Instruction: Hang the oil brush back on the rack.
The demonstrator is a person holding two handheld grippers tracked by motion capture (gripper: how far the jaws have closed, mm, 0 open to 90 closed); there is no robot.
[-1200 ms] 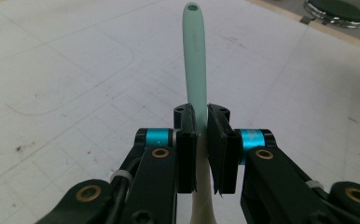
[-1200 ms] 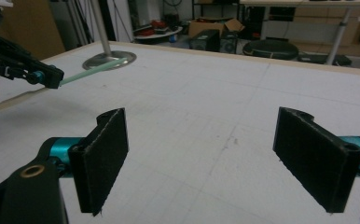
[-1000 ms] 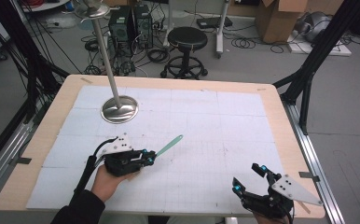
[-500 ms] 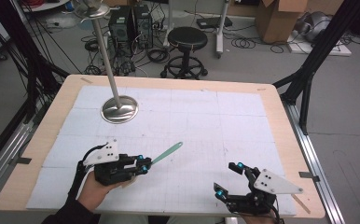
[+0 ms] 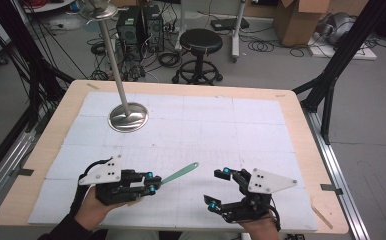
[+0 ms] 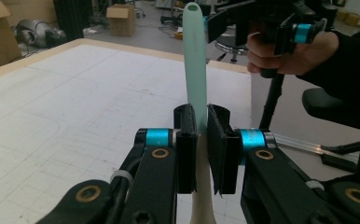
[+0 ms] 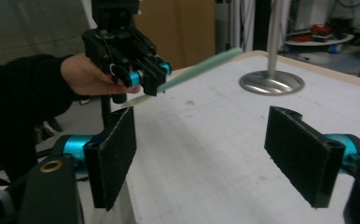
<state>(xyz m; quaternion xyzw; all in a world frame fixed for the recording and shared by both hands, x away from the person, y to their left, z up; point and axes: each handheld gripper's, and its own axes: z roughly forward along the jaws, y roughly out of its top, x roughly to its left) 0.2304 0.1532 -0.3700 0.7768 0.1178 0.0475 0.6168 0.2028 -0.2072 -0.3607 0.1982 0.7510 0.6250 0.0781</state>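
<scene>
While the right gripper (image 5: 220, 189) has slid in toward centre, jaws wide | left gripper (image 5: 150, 182) stays clamped on mint-green stick (image 5: 180, 173), angled up-right | hands low, near edge.

High view: looks forward and down from above the person's side, taking in the whole bench (image 5: 301, 130), with the left claw (image 5: 152, 182) and right claw (image 5: 219, 190) at the near edge.
Left claw view: rides close behind its own jaws, looking along the green stick (image 6: 196, 60) pinched between them; beyond its tip, the other hand (image 6: 285, 46).
Right claw view: sits close behind its wide-apart jaws, facing across the bench toward the left claw (image 7: 152, 77) ahead and left, and the metal stand base (image 7: 271, 83) ahead and right.
Shared: all three views show the white gridded bench top and the green stick.
</scene>
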